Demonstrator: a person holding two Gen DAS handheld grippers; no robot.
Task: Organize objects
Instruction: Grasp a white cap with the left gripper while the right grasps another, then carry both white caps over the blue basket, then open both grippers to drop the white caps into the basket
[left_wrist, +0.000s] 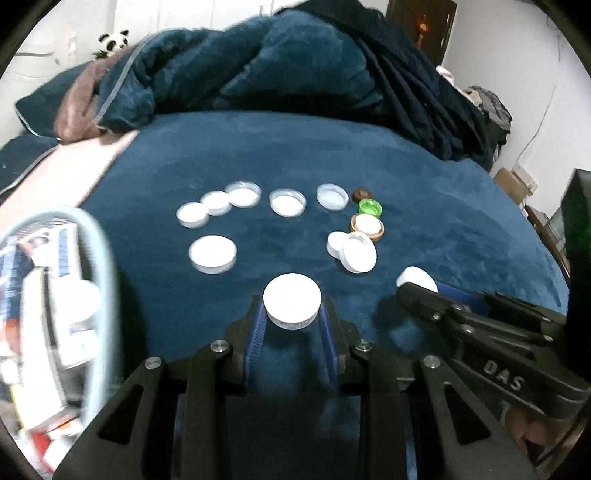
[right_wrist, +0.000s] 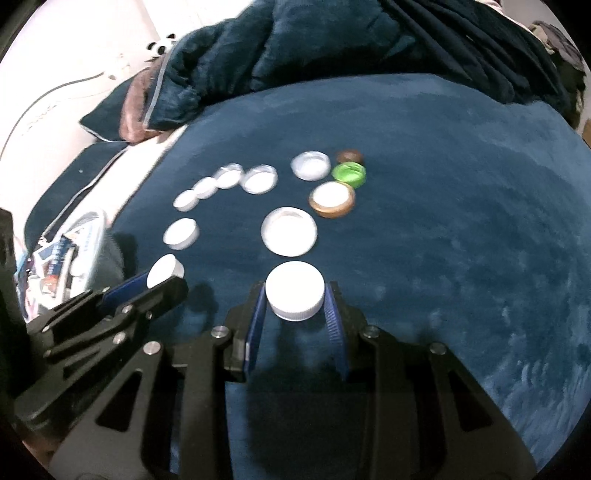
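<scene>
Several bottle caps lie on a dark blue blanket (left_wrist: 424, 177). My left gripper (left_wrist: 292, 314) is shut on a white cap (left_wrist: 291, 301) above the blanket; it also shows in the right wrist view (right_wrist: 164, 271). My right gripper (right_wrist: 295, 302) is shut on a white ribbed cap (right_wrist: 294, 293); in the left wrist view that cap (left_wrist: 417, 278) shows at the right. An arc of white caps (left_wrist: 243, 194) lies ahead, with a green cap (left_wrist: 370, 206), a brown cap (left_wrist: 362, 194) and a gold-rimmed cap (left_wrist: 367, 226).
A light blue basket (left_wrist: 103, 258) of packets stands at the left, also in the right wrist view (right_wrist: 88, 221). A rumpled dark blue quilt (left_wrist: 277, 62) is piled at the back. A toy panda (left_wrist: 114, 40) sits far left.
</scene>
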